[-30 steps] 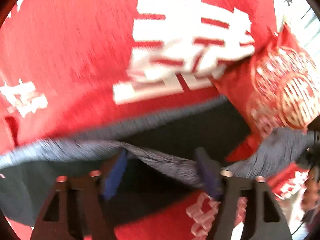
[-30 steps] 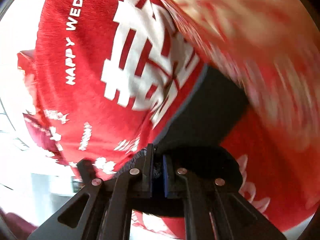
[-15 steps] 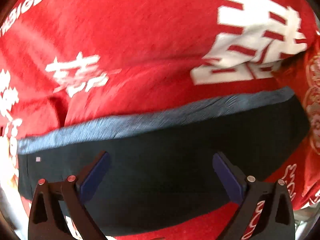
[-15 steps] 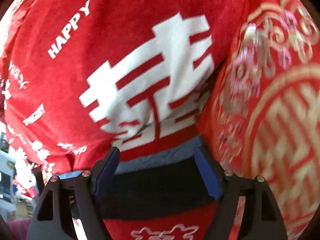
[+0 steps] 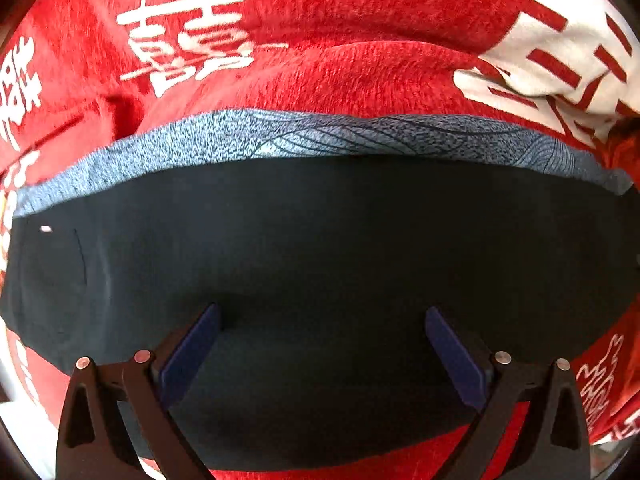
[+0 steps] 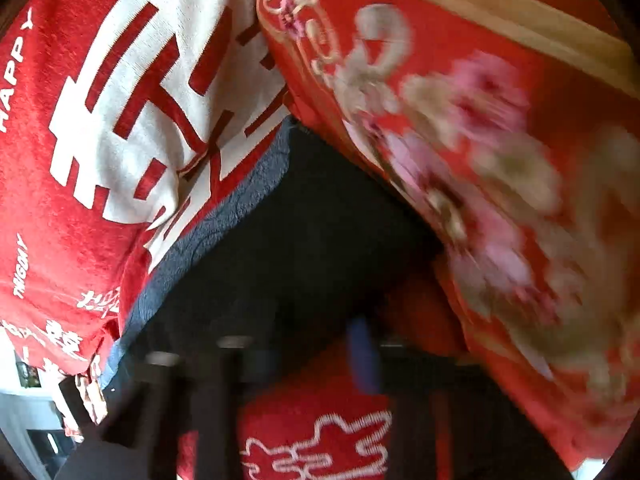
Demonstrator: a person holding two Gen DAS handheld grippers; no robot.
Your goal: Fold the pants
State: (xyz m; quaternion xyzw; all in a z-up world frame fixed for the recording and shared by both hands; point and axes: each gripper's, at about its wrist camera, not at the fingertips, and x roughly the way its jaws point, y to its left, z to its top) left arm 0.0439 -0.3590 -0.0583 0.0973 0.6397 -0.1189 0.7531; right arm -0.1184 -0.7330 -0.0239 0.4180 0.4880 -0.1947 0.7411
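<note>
Dark pants (image 5: pixel 320 248) lie beneath the left gripper (image 5: pixel 320 320), fingers (image 5: pixel 192 344) spread wide, pointing down.

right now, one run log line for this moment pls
stage: fold pants | left gripper: open over dark pants, not gripping | right gripper: blurred, shut | surface: red blanket

Pants (image 5: pixel 320 248) flat on the blanket (image 5: pixel 320 40), cushion (image 6: pixel 480 140) perhaps overlapping their right end.
</note>
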